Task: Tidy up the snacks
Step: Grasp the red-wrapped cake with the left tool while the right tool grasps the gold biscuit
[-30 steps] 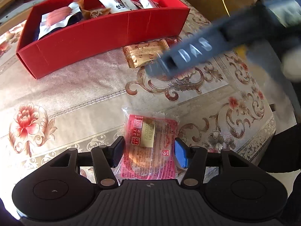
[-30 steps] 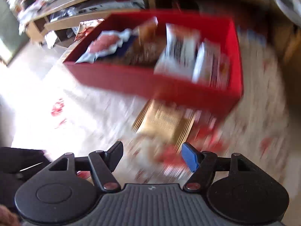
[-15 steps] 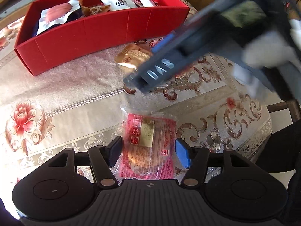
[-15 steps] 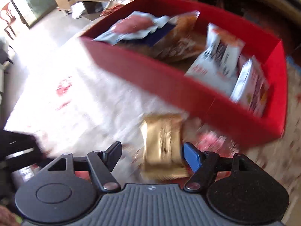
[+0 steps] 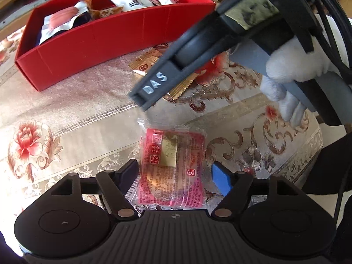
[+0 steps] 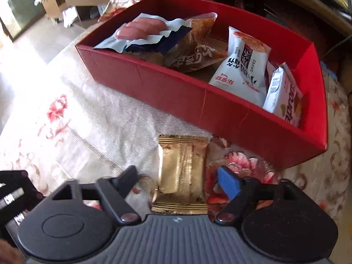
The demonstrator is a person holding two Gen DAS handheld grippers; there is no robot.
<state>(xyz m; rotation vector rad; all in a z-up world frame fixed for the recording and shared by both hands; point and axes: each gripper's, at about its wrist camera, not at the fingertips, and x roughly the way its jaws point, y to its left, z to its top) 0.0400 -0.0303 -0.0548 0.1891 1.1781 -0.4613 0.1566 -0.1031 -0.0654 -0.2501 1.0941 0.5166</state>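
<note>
Both grippers' jaws have just been opening: the right gripper (image 6: 176, 179) has dropped astride the gold wafer packet (image 6: 182, 173) beside the red box (image 6: 198, 101), the left gripper (image 5: 175, 172) stands wide around the pink snack packet (image 5: 171, 169). Slick wrappers may slip; the two tools could collide.

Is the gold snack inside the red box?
No, the gold snack lies on the tablecloth in front of the red box.
</note>
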